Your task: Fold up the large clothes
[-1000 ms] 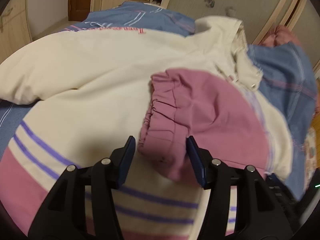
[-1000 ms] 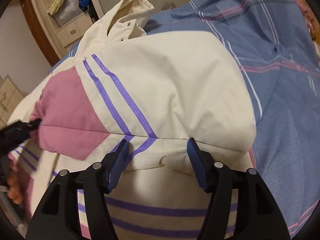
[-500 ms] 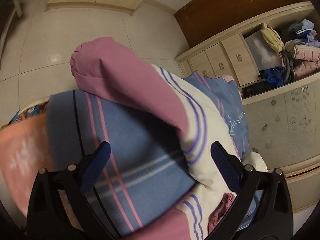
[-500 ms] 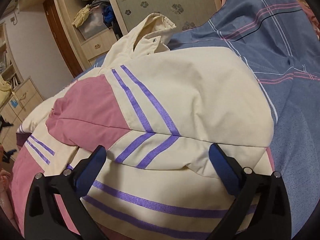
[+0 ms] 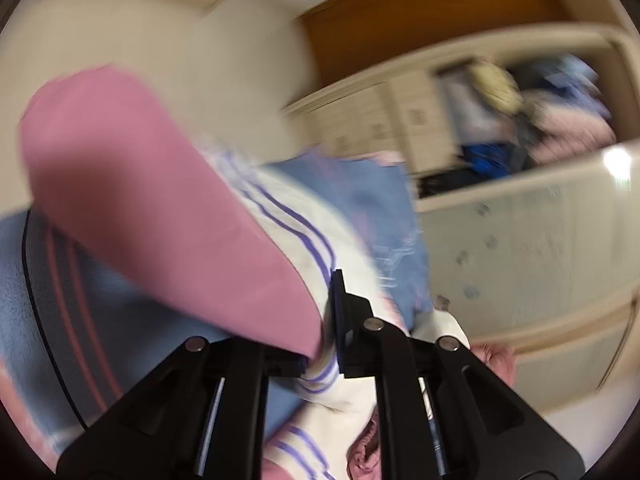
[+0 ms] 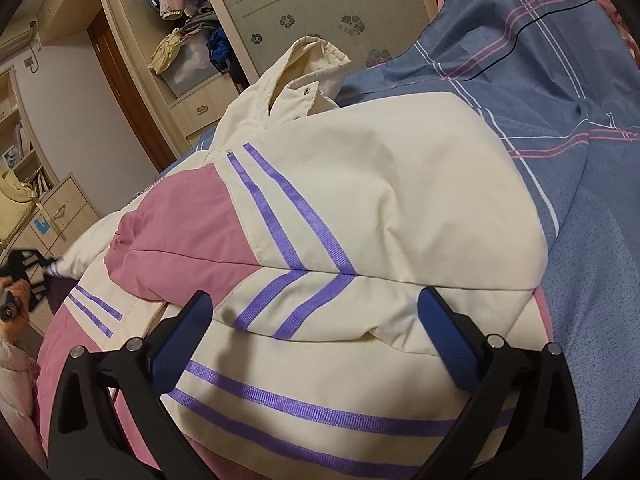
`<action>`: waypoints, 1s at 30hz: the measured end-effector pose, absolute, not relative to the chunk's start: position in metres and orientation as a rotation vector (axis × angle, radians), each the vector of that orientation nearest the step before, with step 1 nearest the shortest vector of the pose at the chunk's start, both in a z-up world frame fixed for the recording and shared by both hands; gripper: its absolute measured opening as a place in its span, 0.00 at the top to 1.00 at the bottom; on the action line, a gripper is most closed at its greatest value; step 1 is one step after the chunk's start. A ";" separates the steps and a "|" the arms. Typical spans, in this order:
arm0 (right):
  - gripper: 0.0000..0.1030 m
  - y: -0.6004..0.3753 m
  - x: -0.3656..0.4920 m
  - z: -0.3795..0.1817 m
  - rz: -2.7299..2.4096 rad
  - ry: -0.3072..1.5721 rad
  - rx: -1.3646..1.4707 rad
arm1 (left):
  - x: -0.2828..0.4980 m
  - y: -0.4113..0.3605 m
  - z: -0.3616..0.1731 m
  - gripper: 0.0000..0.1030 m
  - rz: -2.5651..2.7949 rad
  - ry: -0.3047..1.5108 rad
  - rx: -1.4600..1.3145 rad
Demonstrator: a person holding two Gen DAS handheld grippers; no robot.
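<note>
Left claw (image 5: pixel 326 336) clamped tight on jacket sleeve (image 5: pixel 160 208), fingers nearly together with pink-and-cream fabric pinched between; sleeve running up and left from the grip, pink cuff end at far upper left, purple stripes on the cream part just beside the right finger (image 5: pixel 340 312). Left view heavily motion-blurred. Under the sleeve, blue plaid bedsheet (image 5: pixel 80 300); more cream and pink jacket cloth bunched below the claw. Blurred wardrobe (image 5: pixel 520 208) with an open shelf of clothes at right. Right claw (image 6: pixel 316 324) spread wide, gripping nothing, blue pads hovering at either side of the folded jacket (image 6: pixel 360 208); contact with fabric impossible to judge. Jacket lying on the bed straight ahead of and beneath the right claw, cream body with purple stripes, pink panel to the left, cream collar (image 6: pixel 312 76) with snap buttons at the far end. Folded edge of upper layer running between the two right fingers. Blue plaid sheet (image 6: pixel 580 160) exposed to the right of the jacket. Left claw also seen small at far left edge of right view (image 6: pixel 28 276), holding a bit of fabric, person's hand (image 6: pixel 14 296) behind it. Wardrobe with clothes (image 6: pixel 192 20) in the background.
</note>
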State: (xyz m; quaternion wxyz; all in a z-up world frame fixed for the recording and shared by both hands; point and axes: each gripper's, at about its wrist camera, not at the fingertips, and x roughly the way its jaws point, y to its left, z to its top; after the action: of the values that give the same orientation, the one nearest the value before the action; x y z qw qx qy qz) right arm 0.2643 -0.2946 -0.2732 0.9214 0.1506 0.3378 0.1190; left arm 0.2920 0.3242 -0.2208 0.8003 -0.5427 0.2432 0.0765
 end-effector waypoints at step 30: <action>0.01 -0.321 0.263 -0.266 0.295 0.708 0.479 | 0.217 -0.107 -0.191 0.33 -0.187 0.692 0.310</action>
State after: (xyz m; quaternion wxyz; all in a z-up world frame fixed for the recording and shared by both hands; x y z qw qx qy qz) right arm 0.2629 -0.3206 -0.2656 0.8996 0.2315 0.3419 0.1426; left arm 0.2174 -0.1068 -0.1909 0.9247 0.1513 0.3371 -0.0913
